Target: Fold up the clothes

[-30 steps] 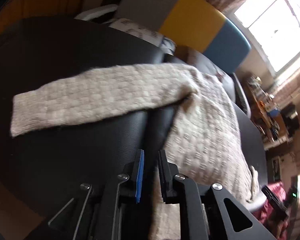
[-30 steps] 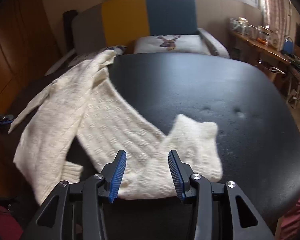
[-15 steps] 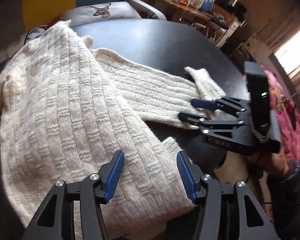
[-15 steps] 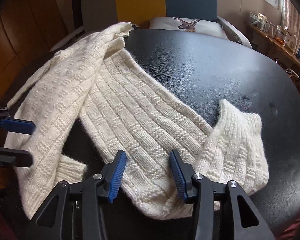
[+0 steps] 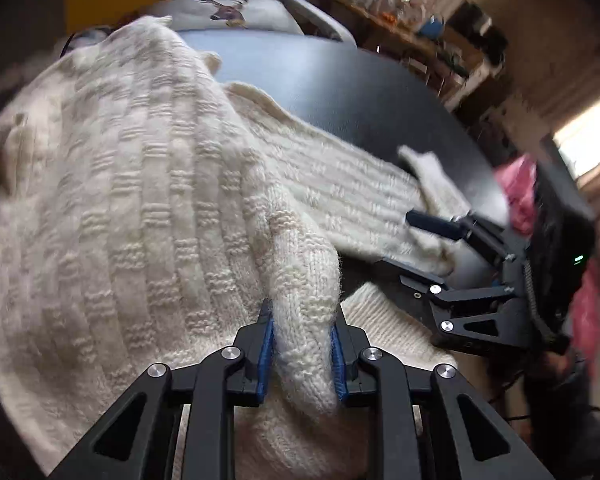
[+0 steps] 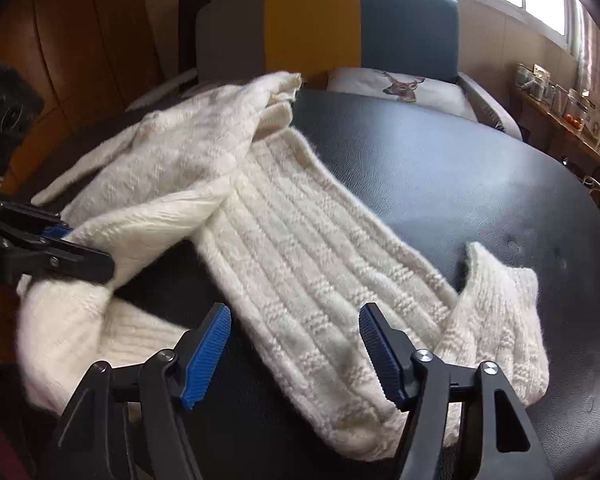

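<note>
- Cream knit sweater (image 6: 300,248) spread over the black tabletop (image 6: 460,184), filling the left and centre of both frames.
- Left gripper (image 5: 302,350) clamped on a bunched fold of sweater at lower centre.
- Right gripper (image 6: 294,354) spread wide, empty, straddling a sleeve (image 6: 320,272) at bottom centre.

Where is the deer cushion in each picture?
Left wrist view: the deer cushion sits at the top, just left of middle, behind the white sweater.
Right wrist view: the deer cushion sits upper right of middle, past the black table.
Shared landmark: the yellow and blue chair back.
</note>
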A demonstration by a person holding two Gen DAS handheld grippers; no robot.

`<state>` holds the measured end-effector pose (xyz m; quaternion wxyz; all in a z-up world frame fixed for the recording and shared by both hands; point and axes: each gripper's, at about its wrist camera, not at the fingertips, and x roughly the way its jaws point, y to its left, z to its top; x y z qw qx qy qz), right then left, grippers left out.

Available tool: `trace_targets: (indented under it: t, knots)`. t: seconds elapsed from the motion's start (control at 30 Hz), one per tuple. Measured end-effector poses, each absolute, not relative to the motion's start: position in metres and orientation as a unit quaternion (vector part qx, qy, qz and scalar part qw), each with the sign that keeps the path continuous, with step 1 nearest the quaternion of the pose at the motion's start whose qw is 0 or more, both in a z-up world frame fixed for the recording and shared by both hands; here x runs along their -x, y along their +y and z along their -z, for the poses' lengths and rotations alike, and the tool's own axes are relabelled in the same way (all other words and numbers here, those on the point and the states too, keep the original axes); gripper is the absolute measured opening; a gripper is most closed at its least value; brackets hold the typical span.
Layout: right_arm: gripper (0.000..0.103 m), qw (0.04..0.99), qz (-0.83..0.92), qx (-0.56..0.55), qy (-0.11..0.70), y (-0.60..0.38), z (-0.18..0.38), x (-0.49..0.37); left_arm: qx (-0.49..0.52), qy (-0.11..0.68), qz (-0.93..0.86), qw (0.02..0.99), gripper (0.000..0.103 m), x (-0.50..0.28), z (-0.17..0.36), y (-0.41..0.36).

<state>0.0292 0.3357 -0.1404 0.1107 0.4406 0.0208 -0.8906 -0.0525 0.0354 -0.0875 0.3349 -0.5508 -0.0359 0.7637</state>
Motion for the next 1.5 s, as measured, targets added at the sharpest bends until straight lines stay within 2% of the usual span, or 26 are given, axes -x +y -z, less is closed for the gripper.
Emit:
trace_targets:
  t: [0.13,0.33,0.47,0.53,0.67,0.7,0.77,0.93,1.07,1.13,1.17,1.2,1.23,1.47,1.5]
  knots:
    - [0.068,0.051,0.885,-0.463,0.024,0.353,0.148,-0.012,0.512,-0.155,-0.773,0.34,0.023,0.058,0.074,-0.036]
    - [0.068,-0.018,0.878,-0.478,-0.031,0.397,0.151,-0.003,0.439,-0.329,-0.765,0.336,0.023,0.066,0.055,-0.142]
    - [0.068,-0.055,0.871,-0.481,-0.079,0.424,0.15,0.0,0.452,-0.358,-0.759,0.303,0.023,0.061,0.078,-0.167]
    - [0.068,-0.011,0.873,-0.459,-0.166,0.428,0.139,-0.009,0.466,-0.352,-0.758,0.291,0.023,0.056,0.095,-0.166]
    - [0.069,0.166,0.798,-0.441,-0.376,0.4,0.142,-0.017,0.478,-0.355,-0.749,0.289,0.023,0.053,0.114,-0.166]
    - [0.069,0.198,0.777,-0.443,-0.401,0.385,0.146,-0.016,0.477,-0.361,-0.746,0.291,0.023,0.053,0.116,-0.167]
    - [0.069,0.228,0.754,-0.457,-0.413,0.349,0.155,-0.01,0.476,-0.372,-0.742,0.291,0.023,0.055,0.118,-0.169]
    - [0.069,0.215,0.742,-0.488,-0.405,0.291,0.178,0.024,0.478,-0.375,-0.737,0.297,0.023,0.058,0.122,-0.172]
    - [0.068,0.207,0.77,-0.47,-0.38,0.264,0.175,0.048,0.478,-0.381,-0.729,0.307,0.023,0.056,0.125,-0.172]
    - [0.067,0.2,0.801,-0.469,-0.314,0.245,0.171,0.053,0.481,-0.382,-0.725,0.313,0.023,0.056,0.127,-0.17]
    - [0.049,0.195,0.817,-0.468,-0.273,0.235,0.168,0.055,0.482,-0.376,-0.724,0.32,0.024,0.055,0.126,-0.165]
    - [0.017,0.183,0.835,-0.466,-0.23,0.228,0.164,0.054,0.483,-0.371,-0.723,0.326,0.024,0.054,0.125,-0.161]
    - [0.013,0.164,0.852,-0.462,-0.185,0.225,0.159,0.051,0.484,-0.366,-0.722,0.333,0.024,0.053,0.123,-0.156]
    - [0.013,0.027,0.905,-0.402,0.136,0.204,0.12,0.031,0.49,-0.324,-0.712,0.384,0.024,0.045,0.113,-0.118]
    - [0.013,0.009,0.901,-0.405,0.154,0.209,0.119,0.033,0.494,-0.317,-0.708,0.392,0.024,0.043,0.112,-0.11]
